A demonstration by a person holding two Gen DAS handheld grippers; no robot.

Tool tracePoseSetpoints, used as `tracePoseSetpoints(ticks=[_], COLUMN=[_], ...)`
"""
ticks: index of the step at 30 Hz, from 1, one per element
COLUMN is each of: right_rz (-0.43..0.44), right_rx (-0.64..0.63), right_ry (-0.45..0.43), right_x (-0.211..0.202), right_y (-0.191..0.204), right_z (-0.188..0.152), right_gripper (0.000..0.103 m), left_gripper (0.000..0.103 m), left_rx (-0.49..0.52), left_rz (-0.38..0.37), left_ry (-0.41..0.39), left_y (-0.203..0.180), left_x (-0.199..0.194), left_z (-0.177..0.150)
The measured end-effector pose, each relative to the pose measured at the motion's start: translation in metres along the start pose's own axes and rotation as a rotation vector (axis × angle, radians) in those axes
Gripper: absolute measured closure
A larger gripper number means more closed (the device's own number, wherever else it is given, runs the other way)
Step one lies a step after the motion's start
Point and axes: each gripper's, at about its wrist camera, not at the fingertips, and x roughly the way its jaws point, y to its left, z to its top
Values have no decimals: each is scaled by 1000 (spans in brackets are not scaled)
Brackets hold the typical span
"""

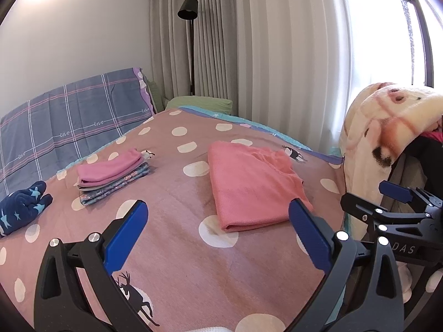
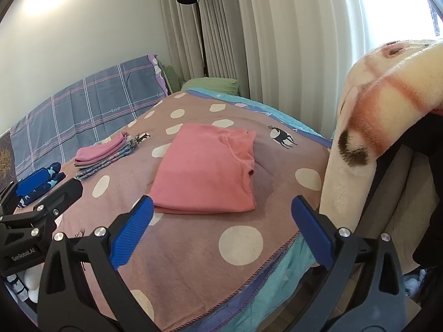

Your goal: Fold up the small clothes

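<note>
Hovering above the bedspread (image 1: pixel 177 249), the left gripper (image 1: pixel 218 229) is seen at the bottom of its own view with its blue pads spread wide and nothing held between them. The right gripper (image 2: pixel 221 221) is likewise released, its pads parted at the bottom of its own frame, empty. Each tool is also caught by the other camera: the right one at the right edge of the left view, the left one at the left edge of the right view. Beyond the fingers, a folded pink top (image 1: pixel 254 188) is laid flat on the dotted pink bedspread, at centre right of the left view and at the centre of the right view (image 2: pixel 207 168). Further left, a small stack (image 1: pixel 113 175) of folded clothes, topped by a pink piece, is set apart from the top. At the left edge, a navy garment (image 1: pixel 23 207) with pale stars is lying unfolded. A plaid pillow (image 1: pixel 69 121) is propped along the wall in the upper left. A cream blanket (image 1: pixel 387 138) is draped at the right edge, and a black lamp (image 1: pixel 188 8) is standing before the curtains (image 1: pixel 249 41) at the top centre.
</note>
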Motion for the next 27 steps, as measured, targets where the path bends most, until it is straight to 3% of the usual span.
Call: tracePoseSetpoints(ticks=[27], right_rz=[28], right_rx=[7], right_ry=[33], right_x=[9], right_y=[-1], right_z=[-3], right_gripper=[2], left_gripper=[1], left_rx=[8], left_rz=[-4], left_ry=[54], left_y=[-1], left_x=[14], left_z=[-5])
